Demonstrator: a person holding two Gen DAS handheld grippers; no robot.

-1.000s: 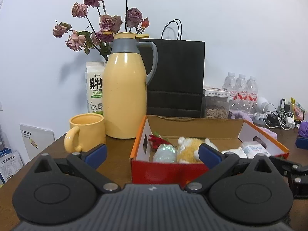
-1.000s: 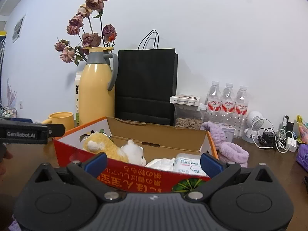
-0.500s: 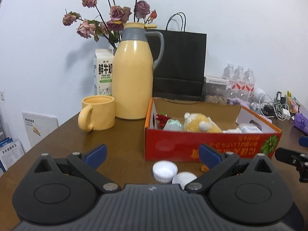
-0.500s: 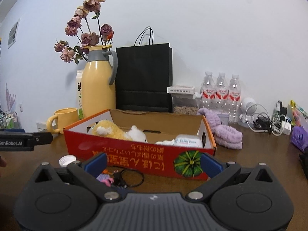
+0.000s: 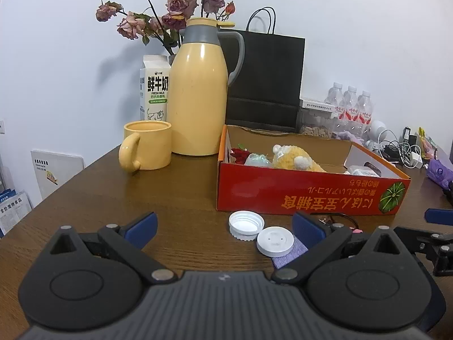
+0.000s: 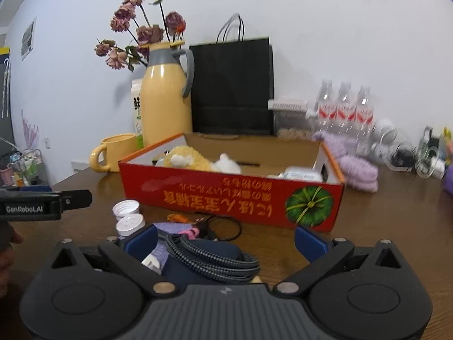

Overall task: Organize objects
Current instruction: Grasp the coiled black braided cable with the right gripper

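Both our tongs, left gripper [image 5: 223, 223] and right gripper [image 6: 225, 235], are spread. The braided cable [image 6: 209, 257] at six o'clock looks light and floppy; we'd pinch its bundled coil.

The right claw [image 6: 225, 239] hangs spread wide over a coiled braided cable [image 6: 215, 257] on the tabletop [image 6: 382, 226]. Beyond stands a red cardboard box [image 6: 226, 195] holding a yellow plush toy [image 6: 189, 157]. Two white caps [image 6: 127, 216] lie left.

Bare table [image 5: 175, 198] left of red box [image 5: 283, 192]
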